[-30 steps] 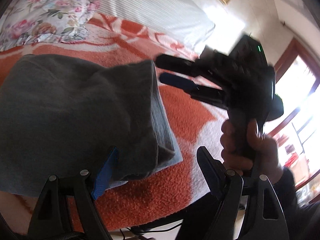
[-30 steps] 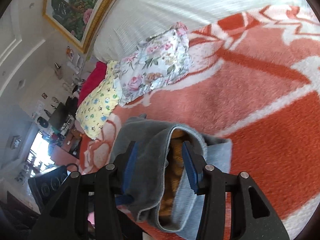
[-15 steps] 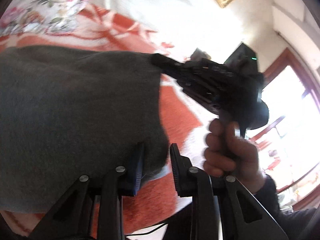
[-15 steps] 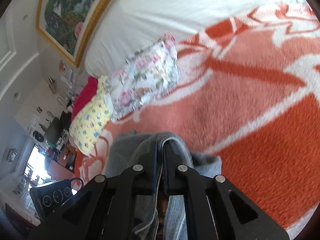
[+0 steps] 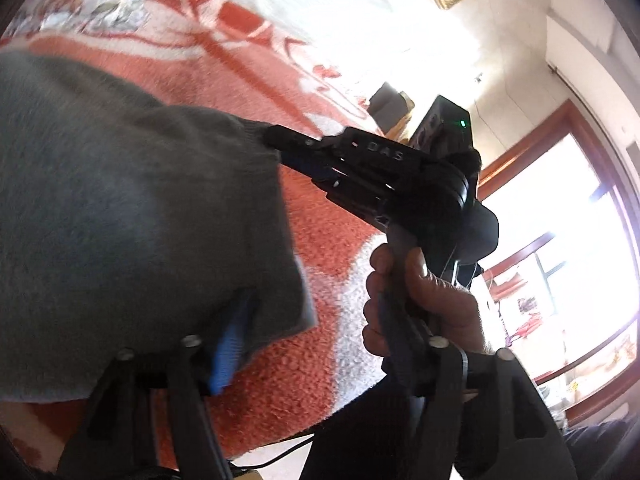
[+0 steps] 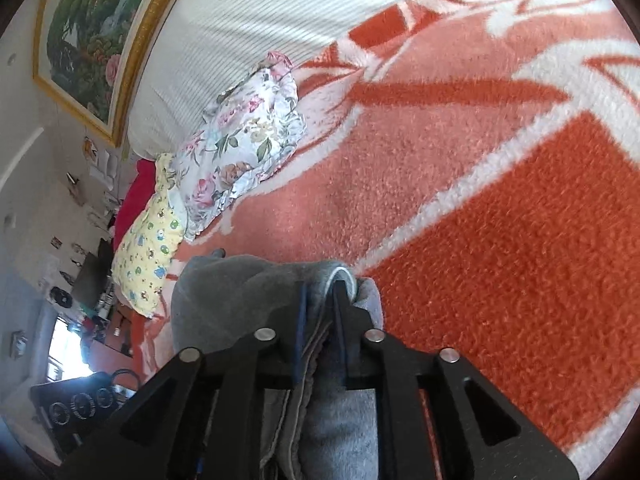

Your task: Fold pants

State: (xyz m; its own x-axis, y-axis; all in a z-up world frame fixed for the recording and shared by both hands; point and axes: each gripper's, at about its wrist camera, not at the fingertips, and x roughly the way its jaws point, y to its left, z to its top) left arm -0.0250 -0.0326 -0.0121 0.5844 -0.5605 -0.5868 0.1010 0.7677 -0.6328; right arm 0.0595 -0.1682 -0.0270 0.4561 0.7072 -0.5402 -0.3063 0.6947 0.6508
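Note:
The grey pants lie folded on the orange and white blanket. My left gripper is at their near right corner. Its jaws are opening and stand wide; the corner drapes by the blue left pad without being pressed. A hand holds my right gripper, whose tips sit at the pants' far right edge. In the right wrist view a bunched fold of the pants fills the narrow gap of my right gripper. Those jaws are opening a little, with fabric touching both pads.
A floral pillow and a yellow pillow lie at the head of the bed, below white striped bedding. The blanket stretches away to the right. The bed's near edge runs just under my left gripper.
My left jaws closed on the pants' corner, then spread wide again. My right jaws closed on the fold, sank toward the blanket and now stand slightly parted.

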